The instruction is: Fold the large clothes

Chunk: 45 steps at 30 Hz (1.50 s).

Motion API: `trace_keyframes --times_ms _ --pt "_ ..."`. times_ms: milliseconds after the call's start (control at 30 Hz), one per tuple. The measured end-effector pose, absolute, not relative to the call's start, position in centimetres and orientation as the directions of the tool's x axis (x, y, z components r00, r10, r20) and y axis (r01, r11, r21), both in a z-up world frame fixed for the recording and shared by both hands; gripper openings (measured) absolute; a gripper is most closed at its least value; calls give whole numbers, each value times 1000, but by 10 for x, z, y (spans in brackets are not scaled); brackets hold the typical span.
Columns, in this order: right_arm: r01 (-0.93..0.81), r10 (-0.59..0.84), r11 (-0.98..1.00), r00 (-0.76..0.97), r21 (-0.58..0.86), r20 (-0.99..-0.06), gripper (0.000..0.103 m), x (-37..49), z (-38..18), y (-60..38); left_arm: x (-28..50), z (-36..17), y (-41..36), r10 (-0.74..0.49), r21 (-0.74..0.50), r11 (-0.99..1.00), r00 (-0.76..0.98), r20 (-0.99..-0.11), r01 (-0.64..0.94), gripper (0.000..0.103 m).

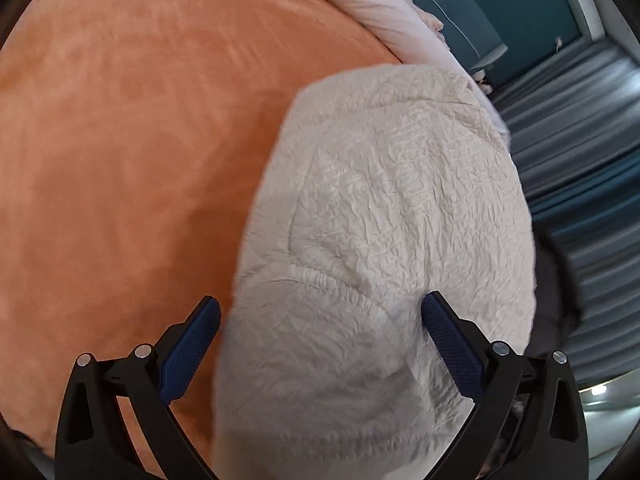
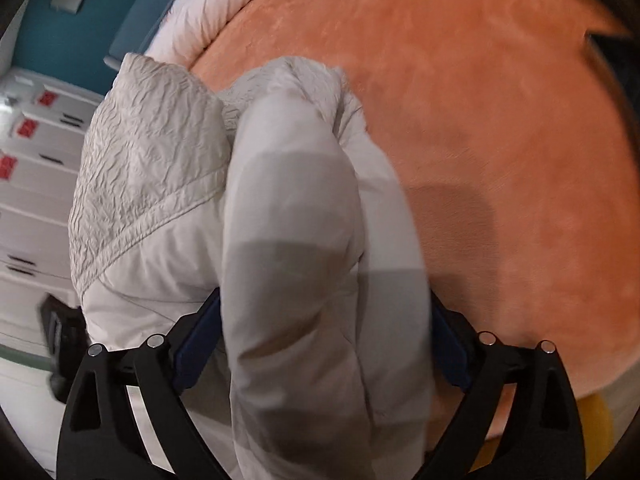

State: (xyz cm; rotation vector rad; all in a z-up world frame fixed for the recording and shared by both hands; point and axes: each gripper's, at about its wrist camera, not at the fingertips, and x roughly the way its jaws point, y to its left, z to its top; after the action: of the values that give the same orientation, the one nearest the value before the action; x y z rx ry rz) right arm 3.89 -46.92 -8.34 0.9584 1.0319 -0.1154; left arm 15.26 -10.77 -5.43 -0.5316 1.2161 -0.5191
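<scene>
A bulky white padded jacket with crinkled fabric lies on an orange blanket at its right side. In the left wrist view my left gripper is wide open, its blue pads straddling the jacket's elastic hem. In the right wrist view the same jacket shows a smooth puffy fold that runs between the fingers of my right gripper. Those jaws stand wide, with the thick fold filling the gap and hiding both pads' inner faces.
A pale pink duvet is bunched at the far edge of the orange blanket. Teal furniture and grey-blue curtains stand beyond. White drawers with red labels are at the left of the right wrist view.
</scene>
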Motion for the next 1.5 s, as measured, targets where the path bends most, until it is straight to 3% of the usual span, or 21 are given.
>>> trace_keyframes --times_ms 67,200,267,367,700,933,1500 --pt "488 353 588 562 645 -748 88 43 -86 -468 158 -63 -105 -666 -673 737 240 -706 63 98" --pt "436 419 556 588 708 -692 41 44 -78 -457 156 -53 -113 -683 -676 727 227 -695 119 95" --pt "406 378 610 606 681 -700 27 43 -57 -441 152 -43 -115 -687 -671 725 229 -689 156 85" --pt "366 341 644 649 672 -680 19 37 -32 -417 145 -23 -116 -681 -640 733 259 -685 233 79" --pt "172 277 759 788 628 -550 18 29 69 -343 148 69 -64 -719 -596 694 420 -554 404 76" --pt "45 311 802 820 596 -481 18 99 105 -299 185 113 -12 -712 -561 699 507 -486 443 76" --pt "124 300 838 710 532 -638 19 241 16 -263 310 16 42 -625 -555 775 499 -600 303 76"
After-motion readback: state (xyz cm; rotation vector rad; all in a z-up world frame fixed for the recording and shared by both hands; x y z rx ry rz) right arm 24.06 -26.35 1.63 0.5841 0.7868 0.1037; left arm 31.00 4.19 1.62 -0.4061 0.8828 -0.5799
